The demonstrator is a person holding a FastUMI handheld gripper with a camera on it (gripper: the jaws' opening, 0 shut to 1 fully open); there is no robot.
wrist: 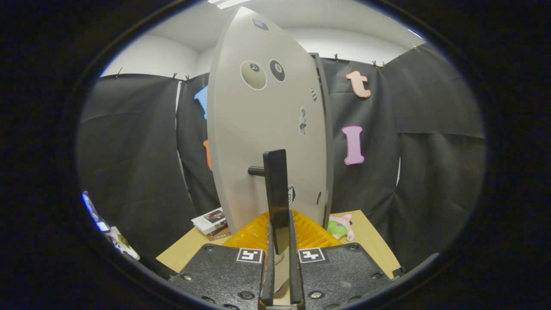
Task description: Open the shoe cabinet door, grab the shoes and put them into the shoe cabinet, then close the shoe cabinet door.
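Your gripper [279, 254] shows two broad, flat finger blocks with a pebbled, textured surface, each set with round screws near its corners. Each block carries a small square black-and-white coded marker [249, 255] at its inner front corner. Thin, upright finger plates line the narrow slot between them

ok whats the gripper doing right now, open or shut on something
Gripper: shut on the door handle of the shoe cabinet door, both fingers pressing its lower end.
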